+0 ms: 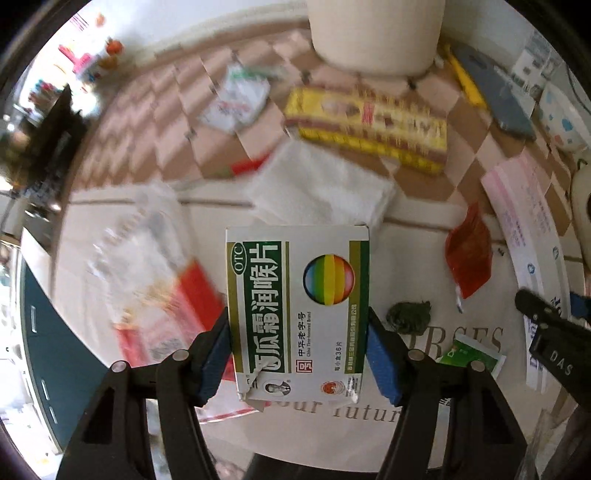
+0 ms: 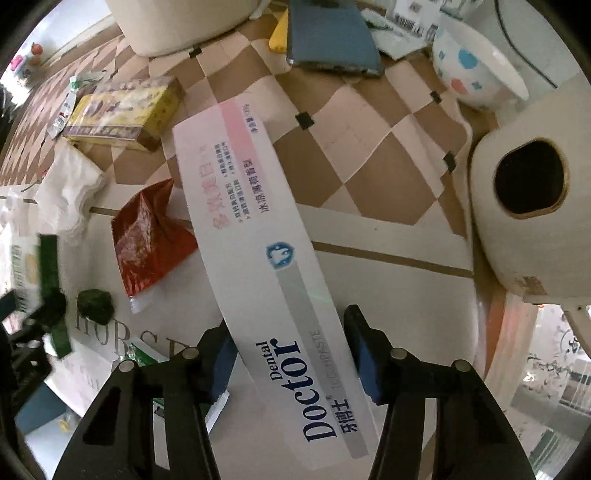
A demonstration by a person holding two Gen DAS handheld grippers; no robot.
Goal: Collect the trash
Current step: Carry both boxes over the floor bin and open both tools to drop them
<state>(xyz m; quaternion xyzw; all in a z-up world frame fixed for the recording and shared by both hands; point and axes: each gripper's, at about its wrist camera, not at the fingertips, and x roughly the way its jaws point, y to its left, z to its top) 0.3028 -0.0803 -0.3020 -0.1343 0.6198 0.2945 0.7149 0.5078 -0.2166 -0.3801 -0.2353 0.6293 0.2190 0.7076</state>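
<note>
The checkered table [image 2: 369, 122] is thick with litter, so most of the collecting looks undone. Far off stands a cream bin [image 1: 376, 33]. The right gripper [image 2: 291, 354] straddles the near end of the long toothpaste box [image 2: 258, 236]; its left pad touches the box, but I cannot tell whether the right one presses. The left gripper [image 1: 299, 350] is clamped on the green lozenge box [image 1: 295, 306], lifted clear. Still lying about: a yellow carton [image 1: 369, 125], white tissue [image 1: 321, 184], a red wrapper [image 2: 147, 232], a dark green wad [image 1: 408, 314]. A toilet roll [image 2: 528, 218] crowds the right.
</note>
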